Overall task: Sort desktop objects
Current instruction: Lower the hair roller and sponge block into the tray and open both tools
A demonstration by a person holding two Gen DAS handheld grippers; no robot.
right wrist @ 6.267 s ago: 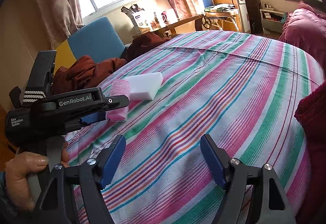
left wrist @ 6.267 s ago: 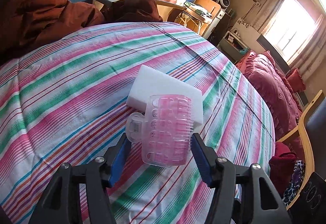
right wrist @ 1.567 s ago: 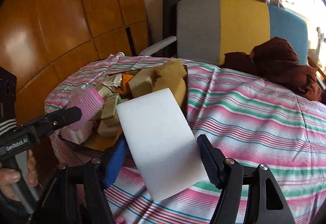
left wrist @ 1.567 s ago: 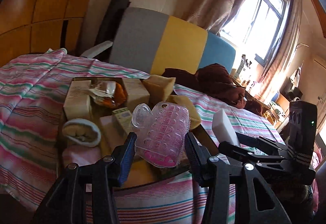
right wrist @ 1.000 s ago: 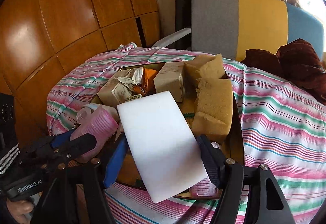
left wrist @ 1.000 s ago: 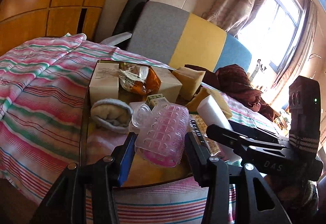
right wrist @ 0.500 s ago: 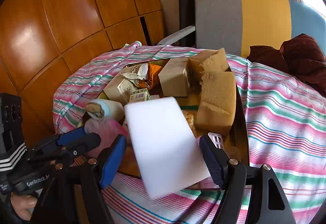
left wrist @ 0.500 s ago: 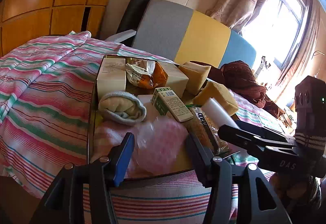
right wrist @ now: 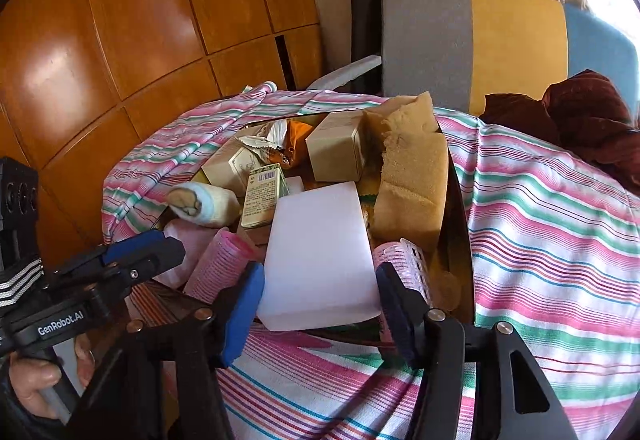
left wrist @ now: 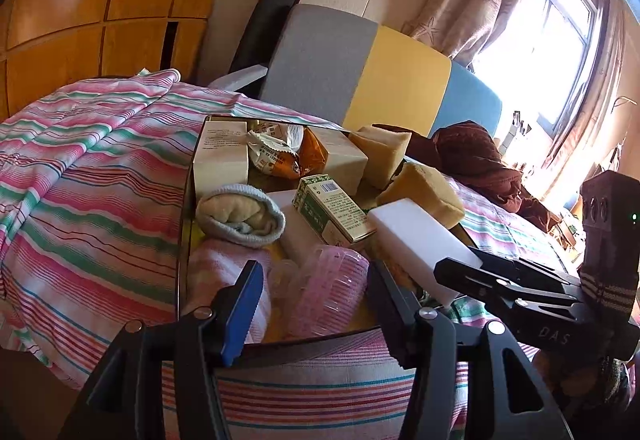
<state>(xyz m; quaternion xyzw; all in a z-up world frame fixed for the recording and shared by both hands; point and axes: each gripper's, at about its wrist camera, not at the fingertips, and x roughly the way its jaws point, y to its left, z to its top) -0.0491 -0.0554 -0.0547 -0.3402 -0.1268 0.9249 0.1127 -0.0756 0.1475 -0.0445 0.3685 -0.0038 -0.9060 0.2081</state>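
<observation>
— Grippers? Left hand-held gripper (left wrist: 316,304) gapes, empty, above the pink hair roller (left wrist: 326,290) lying in the tray (left wrist: 184,224).
— Right hand-held gripper (right wrist: 320,300) stands apart too; the white sponge (right wrist: 320,252) rests between, tan sponges (right wrist: 412,180) beyond.

cloth (left wrist: 100,168): striped pink, green, white | block (right wrist: 320,252): white | roller (left wrist: 328,292): translucent pink | sponges (right wrist: 412,180): tan | carton (left wrist: 332,212): green-and-white printed | chair back (left wrist: 380,76): grey, yellow, blue

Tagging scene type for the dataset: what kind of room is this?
Most likely a lived-in home bedroom or sitting room: a striped bedsheet-like cloth as the work surface, wooden wardrobe panels, a curtained window, and a tray of household odds and ends.
</observation>
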